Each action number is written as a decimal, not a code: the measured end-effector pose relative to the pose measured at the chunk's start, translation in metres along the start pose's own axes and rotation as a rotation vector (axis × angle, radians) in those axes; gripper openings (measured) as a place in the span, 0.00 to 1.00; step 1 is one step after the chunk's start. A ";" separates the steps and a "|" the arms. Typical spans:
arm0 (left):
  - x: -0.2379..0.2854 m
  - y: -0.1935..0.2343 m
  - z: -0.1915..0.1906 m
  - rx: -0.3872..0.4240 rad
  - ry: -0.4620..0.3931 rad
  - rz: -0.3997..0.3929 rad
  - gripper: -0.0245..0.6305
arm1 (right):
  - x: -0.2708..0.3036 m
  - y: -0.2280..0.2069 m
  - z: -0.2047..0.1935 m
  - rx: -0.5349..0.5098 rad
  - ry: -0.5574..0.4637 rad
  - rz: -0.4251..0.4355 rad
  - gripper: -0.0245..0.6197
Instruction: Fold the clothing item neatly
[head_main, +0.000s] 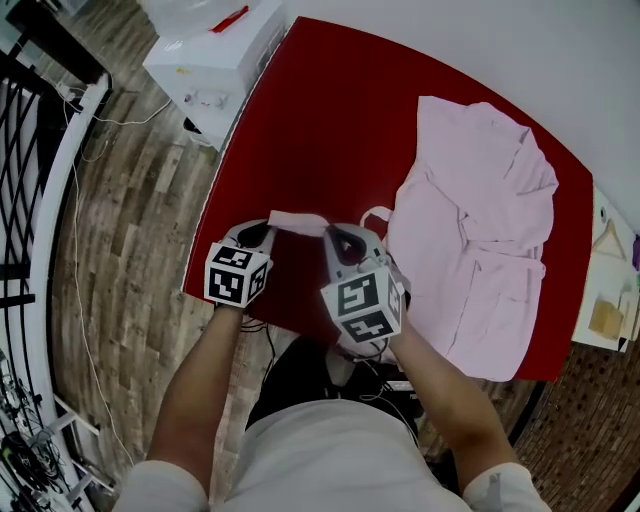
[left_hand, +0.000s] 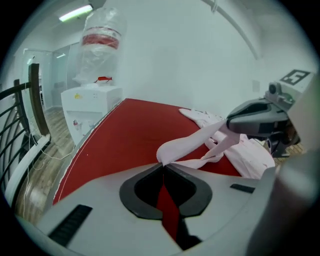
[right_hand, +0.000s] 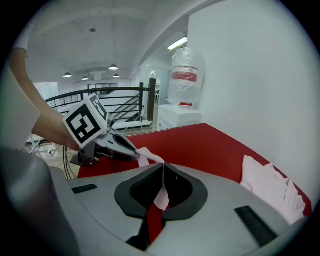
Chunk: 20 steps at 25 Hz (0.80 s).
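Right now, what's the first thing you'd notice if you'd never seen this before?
The big red table jumps out first, with a pink robe spread out on its right side. Near the front edge, the left gripper and the right gripper each pinch one end of a pink belt, which hangs between them.

The pink robe (head_main: 480, 230) lay flat on the red table (head_main: 330, 110), open at the front, with its collar end at the far side. A pink strip (head_main: 298, 222) of the same cloth hung just beside it, above the table, pinched between the left gripper (head_main: 264, 230) and the right gripper (head_main: 336, 234).
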<state>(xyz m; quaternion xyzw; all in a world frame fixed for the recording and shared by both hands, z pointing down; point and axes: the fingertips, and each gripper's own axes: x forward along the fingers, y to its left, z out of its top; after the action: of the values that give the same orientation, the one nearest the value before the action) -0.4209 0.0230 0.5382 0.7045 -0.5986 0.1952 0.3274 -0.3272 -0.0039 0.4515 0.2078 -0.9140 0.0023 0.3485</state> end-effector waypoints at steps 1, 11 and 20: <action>-0.003 -0.003 0.006 0.001 -0.019 -0.004 0.05 | -0.002 -0.004 -0.001 0.009 -0.002 -0.009 0.07; -0.030 -0.089 0.110 0.104 -0.282 -0.129 0.05 | -0.052 -0.065 -0.024 0.137 -0.018 -0.130 0.07; -0.013 -0.200 0.168 0.234 -0.345 -0.245 0.05 | -0.109 -0.132 -0.070 0.245 -0.036 -0.216 0.07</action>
<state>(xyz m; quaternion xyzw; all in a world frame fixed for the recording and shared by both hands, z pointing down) -0.2487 -0.0703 0.3648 0.8280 -0.5290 0.0987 0.1576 -0.1589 -0.0722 0.4165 0.3456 -0.8854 0.0725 0.3023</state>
